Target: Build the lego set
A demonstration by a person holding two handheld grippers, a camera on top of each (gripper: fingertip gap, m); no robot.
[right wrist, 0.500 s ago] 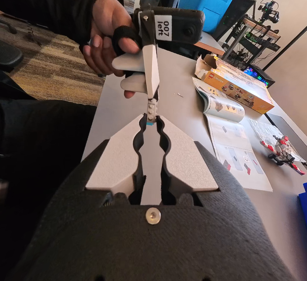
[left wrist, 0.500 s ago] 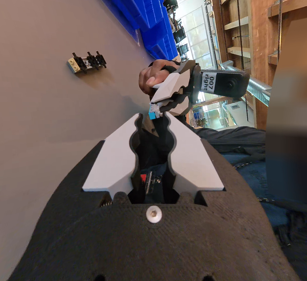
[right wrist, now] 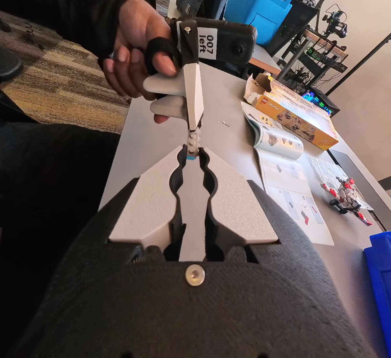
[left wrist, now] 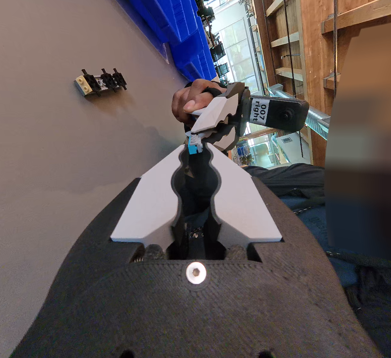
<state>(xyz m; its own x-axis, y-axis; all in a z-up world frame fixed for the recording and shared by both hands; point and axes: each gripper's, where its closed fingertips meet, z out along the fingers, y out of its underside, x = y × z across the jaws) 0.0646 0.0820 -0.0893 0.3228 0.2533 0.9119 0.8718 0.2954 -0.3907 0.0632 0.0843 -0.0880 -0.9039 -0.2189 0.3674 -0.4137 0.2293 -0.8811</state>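
I am holding both grippers tip to tip above the table's (right wrist: 237,136) near edge, my left gripper (right wrist: 193,130) and right gripper (right wrist: 192,153) each clamping the grey-and-blue lego piece (right wrist: 193,146) between them.

Matt grey table (right wrist: 148,136), glossy plastic brick (right wrist: 193,143) (paper booklet (right wrist: 281,170)).

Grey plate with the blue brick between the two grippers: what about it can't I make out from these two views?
- Left wrist view: the grey plate runs in under the right gripper, so its far end is hidden.
- Right wrist view: the left gripper covers the plate's upper end; only a sliver of the blue brick shows.
- Whether the left fingers clamp the brick: unclear.
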